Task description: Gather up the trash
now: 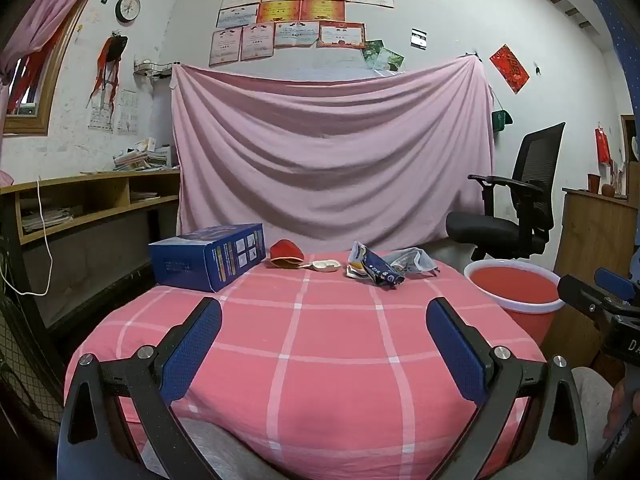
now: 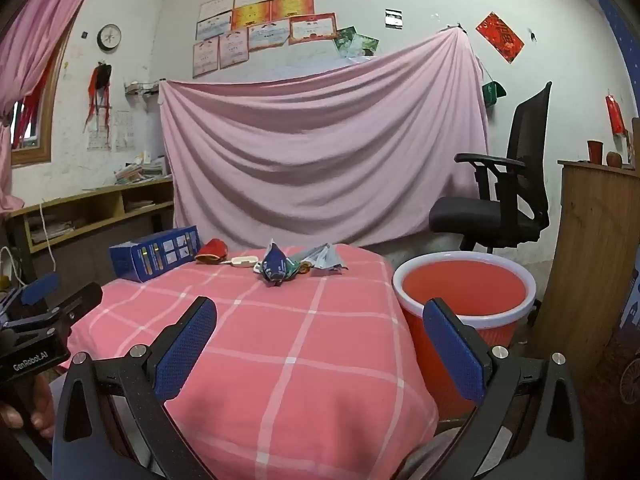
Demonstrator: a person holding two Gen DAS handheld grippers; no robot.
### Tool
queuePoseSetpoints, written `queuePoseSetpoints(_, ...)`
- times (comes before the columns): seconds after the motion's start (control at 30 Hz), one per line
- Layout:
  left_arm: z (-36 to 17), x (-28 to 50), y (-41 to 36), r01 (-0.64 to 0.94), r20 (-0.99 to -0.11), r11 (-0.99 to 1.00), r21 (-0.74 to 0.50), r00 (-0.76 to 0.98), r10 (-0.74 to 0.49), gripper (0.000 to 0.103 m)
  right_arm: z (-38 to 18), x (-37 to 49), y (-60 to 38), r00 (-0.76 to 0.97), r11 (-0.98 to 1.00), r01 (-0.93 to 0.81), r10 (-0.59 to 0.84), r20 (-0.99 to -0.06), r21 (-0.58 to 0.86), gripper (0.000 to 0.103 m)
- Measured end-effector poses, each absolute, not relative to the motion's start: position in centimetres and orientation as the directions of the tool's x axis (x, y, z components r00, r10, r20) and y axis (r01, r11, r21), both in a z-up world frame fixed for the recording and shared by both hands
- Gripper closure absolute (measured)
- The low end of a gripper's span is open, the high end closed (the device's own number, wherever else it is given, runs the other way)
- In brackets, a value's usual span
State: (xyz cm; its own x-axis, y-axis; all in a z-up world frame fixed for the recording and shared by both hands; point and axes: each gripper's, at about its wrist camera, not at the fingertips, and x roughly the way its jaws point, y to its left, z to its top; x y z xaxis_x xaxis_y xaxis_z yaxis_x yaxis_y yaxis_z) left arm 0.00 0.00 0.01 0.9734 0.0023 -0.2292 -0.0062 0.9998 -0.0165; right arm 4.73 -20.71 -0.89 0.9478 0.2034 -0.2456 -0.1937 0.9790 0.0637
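Crumpled snack wrappers [image 1: 378, 266] [image 2: 280, 264] lie at the far side of the pink checked table cloth [image 1: 320, 360] [image 2: 280, 340], with a grey wrapper [image 1: 414, 260] [image 2: 326, 258] beside them. A red basin [image 1: 516, 292] [image 2: 464, 292] stands right of the table. My left gripper [image 1: 324, 320] is open and empty over the near part of the table. My right gripper [image 2: 320, 320] is open and empty near the table's right edge, close to the basin.
A blue box [image 1: 210, 254] [image 2: 156, 252], a red pouch [image 1: 286, 254] [image 2: 212, 252] and a white spoon-like item [image 1: 324, 266] [image 2: 244, 261] lie at the far left of the table. A black office chair [image 1: 512, 208] [image 2: 500, 192] stands behind the basin. A wooden cabinet [image 2: 592, 260] stands right.
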Motion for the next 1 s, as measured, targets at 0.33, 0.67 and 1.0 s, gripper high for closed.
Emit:
queuePoseSetpoints(0.33, 0.0, 0.0, 0.01, -0.004, -0.226, 1.0, -0.019, 0.974, -0.001, 0.003, -0.91, 4.77, -20.71, 0.948, 0.979, -0.192, 0.202, -0.247, 0.063, 0.0)
queuePoseSetpoints(0.67, 0.0, -0.03, 0.02, -0.002, -0.224, 1.0, -0.019, 0.975, -0.002, 0.003, -0.95, 4.87, -20.83, 0.947, 0.979, -0.194, 0.205, -0.247, 0.068, 0.0)
queuePoseSetpoints(1.0, 0.5, -0.57, -0.04, -0.002, -0.222, 1.0, -0.018, 0.975, -0.002, 0.003, -0.9, 4.63, -20.51, 0.946, 0.978, -0.196, 0.208, -0.247, 0.071, 0.0)
